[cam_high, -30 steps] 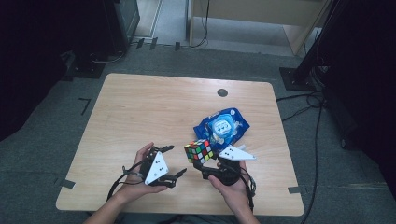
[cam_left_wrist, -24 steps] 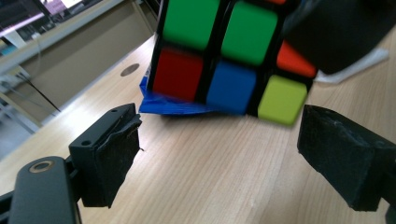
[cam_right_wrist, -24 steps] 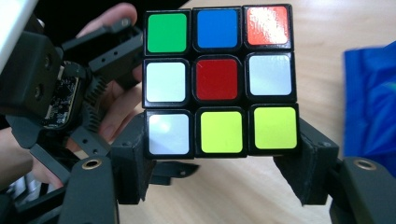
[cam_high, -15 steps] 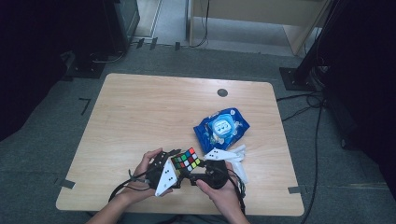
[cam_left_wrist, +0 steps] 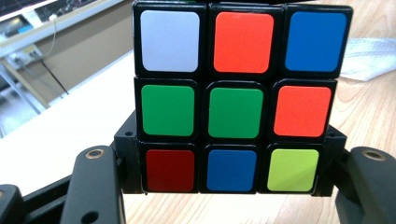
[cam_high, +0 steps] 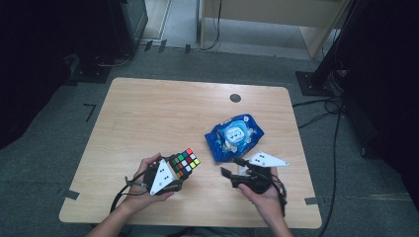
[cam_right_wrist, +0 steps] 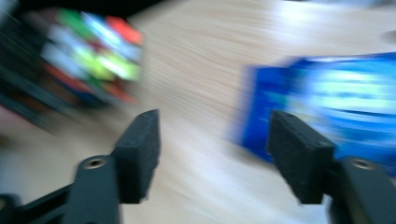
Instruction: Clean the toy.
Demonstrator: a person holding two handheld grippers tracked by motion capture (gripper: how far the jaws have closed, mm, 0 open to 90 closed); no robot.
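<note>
Rubik's cube, one in all, clamped between the jaws of the left gripper, near the front edge of the table and left of centre in the high view; jaws just closed in onto it, pads pressing the two opposite sides of its bottom layer in the left gripper view; facing that camera, nine stickers: white, orange, blue across the top row; green, green, orange across the middle; red, blue, yellow-green along the bottom; seen from above as tilted, a corner pointing away from the person, held by the left hand (grey three-cornered plate on top of the gripper).

Right gripper released, jaws apart with nothing between them and just drawn in a little; two black jaws rising from the bottom of the right gripper view, bare wood between; blurred cube at upper left of that view, blurred blue packet at right; held in the right hand near the table's front edge, well apart from the cube, just beside the near edge of the packet.

One blue packet with a white label, lying flat right of centre; whether gripper and packet touch, cannot tell. One small dark round disc near the far edge. One wooden table with rounded corners; grey floor around it; cables trailing over the floor at right.
</note>
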